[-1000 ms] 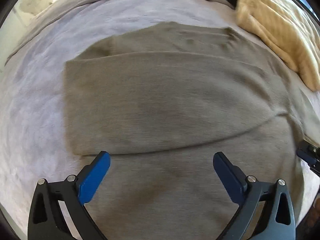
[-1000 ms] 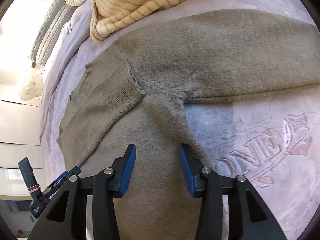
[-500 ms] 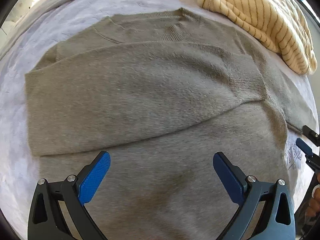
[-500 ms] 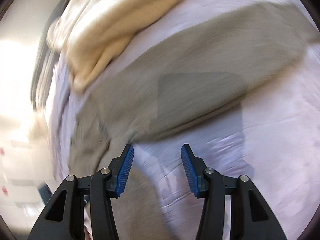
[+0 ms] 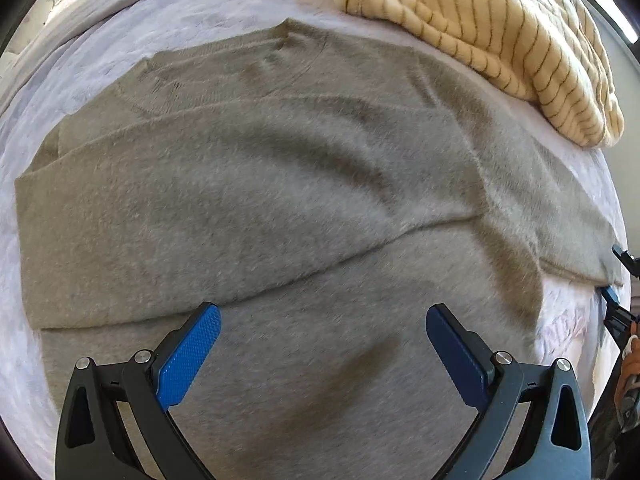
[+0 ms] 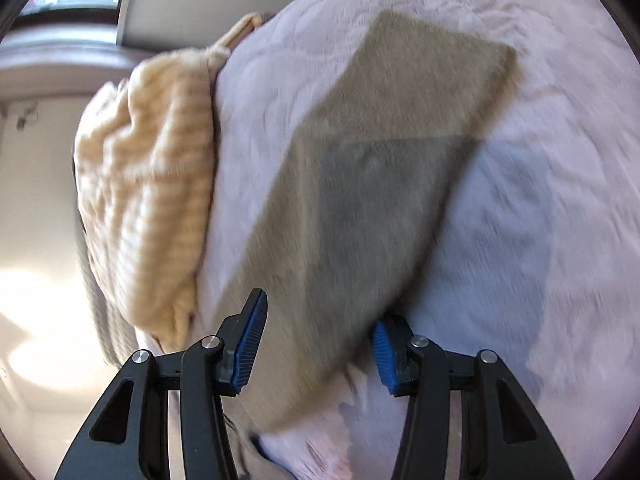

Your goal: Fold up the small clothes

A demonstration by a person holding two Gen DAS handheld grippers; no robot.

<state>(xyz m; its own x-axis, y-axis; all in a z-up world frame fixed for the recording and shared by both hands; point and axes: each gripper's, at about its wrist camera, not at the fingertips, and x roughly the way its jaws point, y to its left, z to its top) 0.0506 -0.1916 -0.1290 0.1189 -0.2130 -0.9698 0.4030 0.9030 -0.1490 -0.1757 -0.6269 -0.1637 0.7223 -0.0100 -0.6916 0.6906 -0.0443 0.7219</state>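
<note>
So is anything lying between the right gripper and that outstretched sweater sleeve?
Nothing visible. The right gripper sits open right over the grey sweater's sleeve. The striped cream garment lies off to the side, apart.

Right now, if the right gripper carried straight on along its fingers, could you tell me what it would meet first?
Most likely the grey sweater's sleeve, which lies between the open fingers of the right gripper and stretches ahead over the bedspread. Blur leaves depth unclear.

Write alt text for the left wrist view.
A grey-green sweater lies spread on a pale lilac blanket, one sleeve folded across its body. The open left gripper hovers over its lower part, holding nothing. A cream striped garment is heaped at upper right.
</note>
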